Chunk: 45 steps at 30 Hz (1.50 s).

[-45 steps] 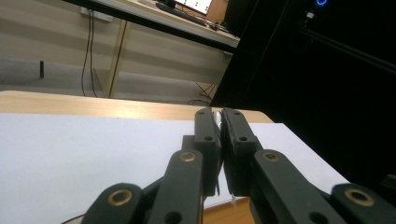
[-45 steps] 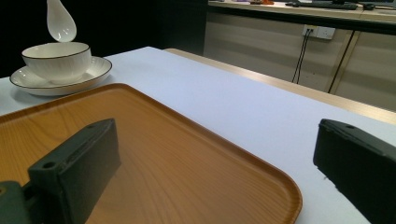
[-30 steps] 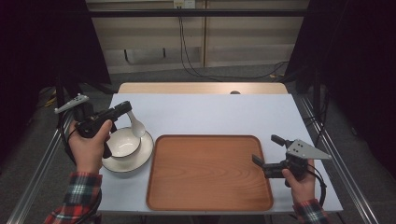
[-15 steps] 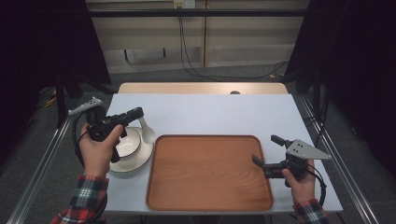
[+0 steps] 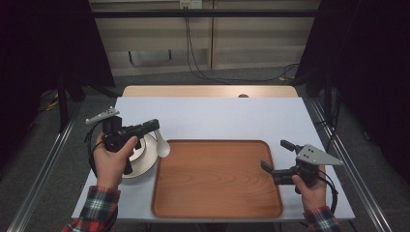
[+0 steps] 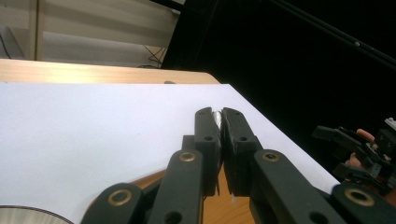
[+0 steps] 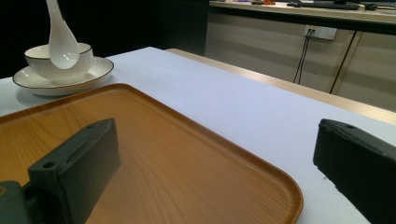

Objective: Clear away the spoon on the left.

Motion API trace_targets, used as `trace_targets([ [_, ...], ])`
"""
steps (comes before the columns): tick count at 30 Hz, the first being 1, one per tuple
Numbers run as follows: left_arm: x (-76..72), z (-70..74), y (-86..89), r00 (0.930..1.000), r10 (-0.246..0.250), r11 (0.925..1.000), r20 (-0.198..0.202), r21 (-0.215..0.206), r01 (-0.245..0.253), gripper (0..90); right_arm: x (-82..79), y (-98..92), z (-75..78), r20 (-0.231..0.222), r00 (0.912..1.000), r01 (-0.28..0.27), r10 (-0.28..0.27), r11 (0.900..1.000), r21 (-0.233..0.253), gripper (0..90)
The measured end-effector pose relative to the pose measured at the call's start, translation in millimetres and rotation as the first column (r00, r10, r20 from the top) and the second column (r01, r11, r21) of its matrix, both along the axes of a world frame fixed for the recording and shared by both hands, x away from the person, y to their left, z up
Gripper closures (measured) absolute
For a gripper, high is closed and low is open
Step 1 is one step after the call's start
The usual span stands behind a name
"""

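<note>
Left gripper clamped on spoon handle, bowl of spoon dangling at its 5 o'clock. Right gripper spread wide over tray.

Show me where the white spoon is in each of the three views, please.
High view: spoon left of centre, hanging from the left gripper by the wooden tray.
Left gripper view: white sliver between the shut jaws, centre.
Right gripper view: top left, by the bowl.
Shared landmark: the wooden tray.
</note>
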<state>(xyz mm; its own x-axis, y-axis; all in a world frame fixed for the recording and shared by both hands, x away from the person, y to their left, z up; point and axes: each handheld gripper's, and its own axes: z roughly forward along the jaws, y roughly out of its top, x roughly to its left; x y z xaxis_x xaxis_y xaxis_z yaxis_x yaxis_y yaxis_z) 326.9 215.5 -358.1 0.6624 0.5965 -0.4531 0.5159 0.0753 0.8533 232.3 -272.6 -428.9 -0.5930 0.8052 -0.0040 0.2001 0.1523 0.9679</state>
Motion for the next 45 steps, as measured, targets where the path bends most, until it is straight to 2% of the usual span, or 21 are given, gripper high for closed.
trace_targets([
  [18, -10.5, -22.5, -17.0, 0.9979, -0.052, 0.9986, -0.04, -0.009, 0.051, 85.4, -0.3, 0.5, -0.1, -0.002, 1.0, -0.007, 0.007, 1.0, 0.005, 0.1],
  [19, -11.2, -23.8, -17.5, 0.9976, -0.056, 0.9984, -0.042, 0.001, 0.056, 85.3, -0.3, 0.4, -0.1, -0.002, 1.0, -0.007, 0.007, 1.0, 0.005, 0.1],
  [21, -12.5, -25.4, -19.5, 0.9974, -0.058, 0.9983, -0.044, -0.012, 0.057, 85.3, -0.1, 0.3, 0.0, 0.0, 1.0, -0.008, 0.008, 1.0, 0.005, 0.1],
  [23, -13.8, -26.7, -20.4, 0.9966, -0.071, 0.9974, -0.042, 0.008, 0.071, 85.3, -0.2, 0.1, 0.0, 0.001, 1.0, -0.009, 0.009, 1.0, 0.002, 0.1],
  [34, -21.4, -36.7, -30.0, 0.9918, -0.109, 0.9938, -0.067, 0.012, 0.11, 85.3, -0.4, 0.4, -0.1, -0.002, 1.0, -0.009, 0.009, 1.0, 0.002, 0.1],
  [37, -22.5, -40.7, -32.0, 0.9899, -0.121, 0.9918, -0.074, 0.031, 0.124, 85.3, -0.4, 0.5, -0.2, -0.002, 0.9999, -0.011, 0.011, 1.0, 0.002, 0.1],
  [45, -26.6, -45.6, -35.7, 0.9865, -0.139, 0.989, -0.087, 0.04, 0.143, 85.3, -0.2, 1.1, -0.4, -0.001, 0.9999, -0.012, 0.012, 1.0, 0.003, 0.1],
])
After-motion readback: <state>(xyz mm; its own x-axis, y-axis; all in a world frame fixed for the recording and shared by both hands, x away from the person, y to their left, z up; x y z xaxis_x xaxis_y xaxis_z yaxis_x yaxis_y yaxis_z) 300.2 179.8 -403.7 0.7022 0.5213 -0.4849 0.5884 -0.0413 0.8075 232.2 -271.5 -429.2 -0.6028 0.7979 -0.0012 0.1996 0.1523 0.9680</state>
